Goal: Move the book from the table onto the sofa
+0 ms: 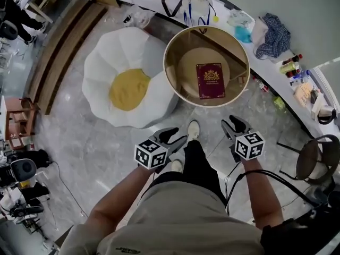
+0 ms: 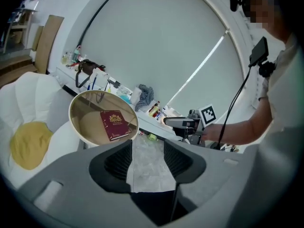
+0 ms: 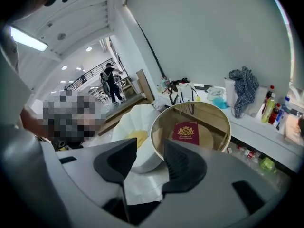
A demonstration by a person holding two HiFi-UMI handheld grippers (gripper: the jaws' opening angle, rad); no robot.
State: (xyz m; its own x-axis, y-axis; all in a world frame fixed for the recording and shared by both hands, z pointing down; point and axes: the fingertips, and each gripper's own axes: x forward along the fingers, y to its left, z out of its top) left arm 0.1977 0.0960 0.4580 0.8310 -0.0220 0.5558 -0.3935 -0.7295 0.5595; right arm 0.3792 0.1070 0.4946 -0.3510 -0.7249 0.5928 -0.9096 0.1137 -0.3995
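Note:
A dark red book with a gold crest lies flat on the round wood-rimmed table. Left of the table sits the white petal-shaped sofa with a yellow cushion. My left gripper hangs open over the floor, short of the table. My right gripper is open too, just below the table's near rim. Nothing is between either pair of jaws. In the left gripper view the book shows beyond the open left gripper. In the right gripper view the book lies ahead of the open right gripper.
A curved white counter behind the table carries bottles, a blue checked cloth and bags. A dark stool stands at the right, and a black cable runs to it. Wooden steps and camera gear are at the left.

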